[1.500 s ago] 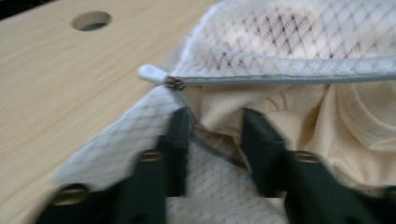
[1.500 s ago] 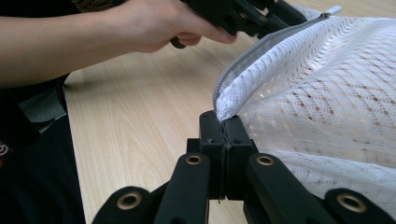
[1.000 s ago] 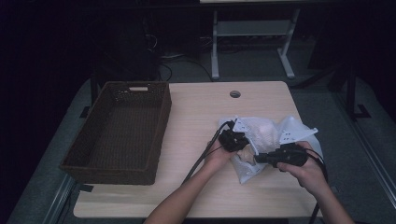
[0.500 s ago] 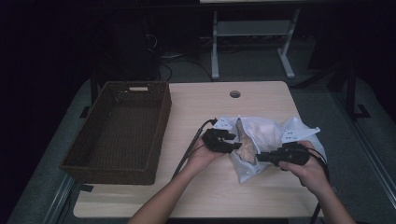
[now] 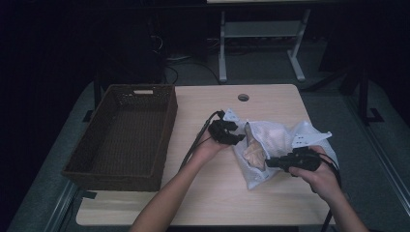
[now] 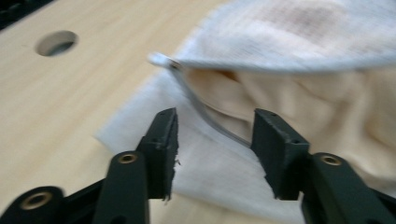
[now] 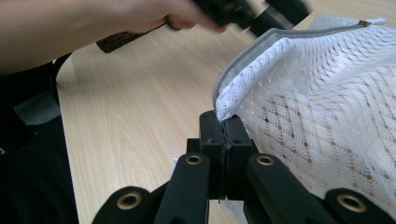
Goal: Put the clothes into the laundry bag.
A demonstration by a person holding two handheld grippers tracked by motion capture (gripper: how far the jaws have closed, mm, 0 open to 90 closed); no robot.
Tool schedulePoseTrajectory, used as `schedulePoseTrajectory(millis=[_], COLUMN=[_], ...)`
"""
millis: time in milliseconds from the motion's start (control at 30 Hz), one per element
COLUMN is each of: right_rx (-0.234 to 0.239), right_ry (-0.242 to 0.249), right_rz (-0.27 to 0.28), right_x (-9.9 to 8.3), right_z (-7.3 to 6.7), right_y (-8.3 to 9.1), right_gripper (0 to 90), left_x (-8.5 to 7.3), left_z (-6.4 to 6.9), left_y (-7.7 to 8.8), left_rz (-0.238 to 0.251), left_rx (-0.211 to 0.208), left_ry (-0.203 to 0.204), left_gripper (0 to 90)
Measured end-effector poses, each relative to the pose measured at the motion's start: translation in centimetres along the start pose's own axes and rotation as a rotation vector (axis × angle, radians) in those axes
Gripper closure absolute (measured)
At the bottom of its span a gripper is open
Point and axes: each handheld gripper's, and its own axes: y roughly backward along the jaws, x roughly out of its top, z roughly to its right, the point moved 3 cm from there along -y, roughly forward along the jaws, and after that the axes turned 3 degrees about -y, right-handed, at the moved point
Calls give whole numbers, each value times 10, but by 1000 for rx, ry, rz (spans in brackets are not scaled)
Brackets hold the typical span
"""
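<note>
White mesh zip bag (image 5: 283, 145) holding cream cloth (image 6: 299, 102) on pale woodgrain tabletop (image 5: 270, 99), right gripper (image 7: 224, 123) fingers clamped on its hem, left gripper (image 6: 212, 140) fingers spread apart, dark woven basket (image 5: 123, 135) beside.

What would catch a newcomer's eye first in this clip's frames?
The white mesh laundry bag at the table's right, its zip mouth open on pale cloth. The right gripper is clamped on the bag's near edge, while the left gripper hangs open at the mouth. A dark wicker basket sits at the table's left.

high view looks forward and down over the tabletop (image 5: 208, 193); both gripper views sit close, sharing the mesh bag (image 5: 285, 140) with it.
</note>
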Motion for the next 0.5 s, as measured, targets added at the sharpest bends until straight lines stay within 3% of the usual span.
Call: schedulePoseTrajectory(millis=[133,267,300,367,400,433,500], right_rx=[2,2,2,0,-2,-8,-15], right_ry=[2,2,2,1,1,-1,-4], right_rz=[0,1,0,1,1,2,3], right_x=[0,0,0,0,0,-1,-1], right_z=[0,1,1,1,2,4,6], right_y=[0,0,0,0,1,2,3], right_gripper=[891,891,891,891,891,891,891], left_x=[8,9,8,8,7,3,1], left_z=[-14,-20,-22,-22,-22,-24,-25], left_y=[-16,-30,-37,-38,-39,-37,-34], left_rz=[-59,-87,-118,-122,-132,-149,-147], left_rx=[26,4,-3,-13,-21,-15,-18], left_ry=[-47,-47,-67,-62,-53,-41,-25], left_gripper=[434,441,527,758,758,868,878])
